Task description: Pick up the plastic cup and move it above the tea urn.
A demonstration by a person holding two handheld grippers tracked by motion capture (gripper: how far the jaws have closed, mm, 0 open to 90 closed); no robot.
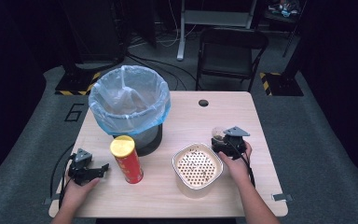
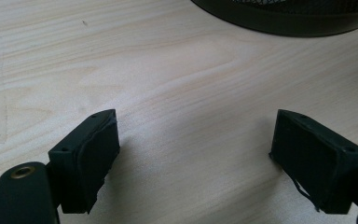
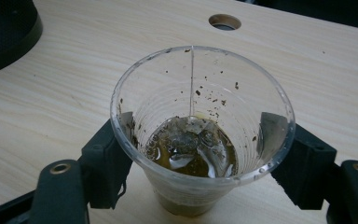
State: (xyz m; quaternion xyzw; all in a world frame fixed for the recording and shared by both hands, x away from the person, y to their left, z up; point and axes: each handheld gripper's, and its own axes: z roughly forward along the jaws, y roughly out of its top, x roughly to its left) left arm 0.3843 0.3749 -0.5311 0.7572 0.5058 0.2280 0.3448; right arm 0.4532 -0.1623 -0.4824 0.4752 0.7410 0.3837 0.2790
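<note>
Pale wooden desk (image 1: 177, 191) seen from above, with a round cable hole (image 1: 203, 102) near its far edge. Toward the right side, standing upright on the desk, a clear plastic cup (image 3: 200, 135) with a wet tea bag and a little brown liquid in the bottom and dark specks up the inside wall. Gripped from both sides by the black fingers (image 3: 106, 163) of the right gripper (image 1: 224, 138), pads pressed against the cup wall below the rim, with a thin string running from the tea bag up to the far rim. Right hand (image 1: 237, 161) behind that gripper, forearm entering from the bottom edge. Just left of the cup, near the desk's middle, a white rounded-square container with a perforated strainer insert (image 1: 197, 167), flecked with dark bits. Farther left, an upright red cylindrical snack can with a yellow lid (image 1: 127, 158). Behind the can, toward the far left of the desk, a black mesh waste bin lined with a translucent pale blue plastic bag (image 1: 129, 100). At the near left edge, the left gripper (image 1: 103, 168) resting low over bare wood, fingers (image 2: 91, 156) spread wide with nothing between them, pointing toward the snack can, with the dark base of the bin ahead in the left gripper view. Left hand (image 1: 77, 191) wrapped behind it.
</note>
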